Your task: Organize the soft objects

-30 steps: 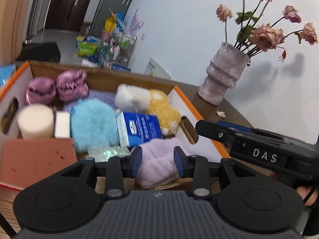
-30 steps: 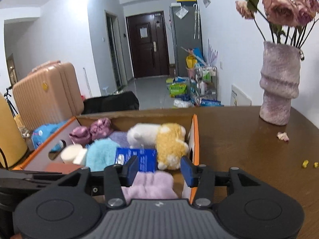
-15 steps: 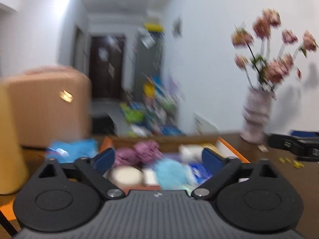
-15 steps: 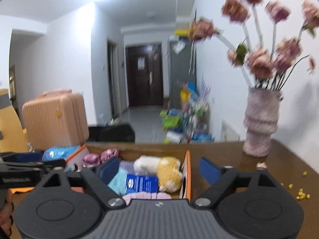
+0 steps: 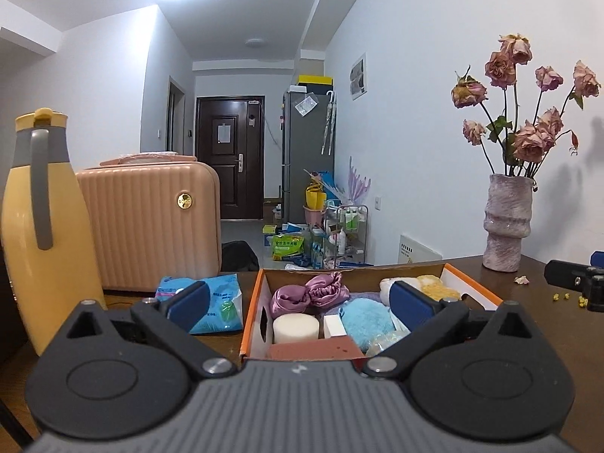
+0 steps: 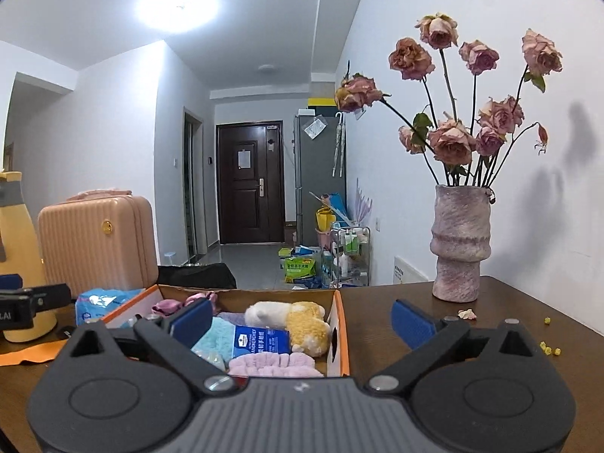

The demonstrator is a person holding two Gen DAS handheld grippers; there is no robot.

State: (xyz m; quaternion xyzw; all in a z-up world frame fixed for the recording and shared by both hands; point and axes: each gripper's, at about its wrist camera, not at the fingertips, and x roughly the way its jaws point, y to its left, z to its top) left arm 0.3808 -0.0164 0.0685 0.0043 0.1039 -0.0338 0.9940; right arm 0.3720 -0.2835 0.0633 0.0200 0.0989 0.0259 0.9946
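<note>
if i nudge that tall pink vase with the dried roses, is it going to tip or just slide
The vase would probably tip rather than slide: it stands tall and narrows to a waist above its base. The long roses spread high and wide, likely making it top-heavy. Its rough surface probably grips the wooden table, and fallen petals suggest brittle blooms.
</note>
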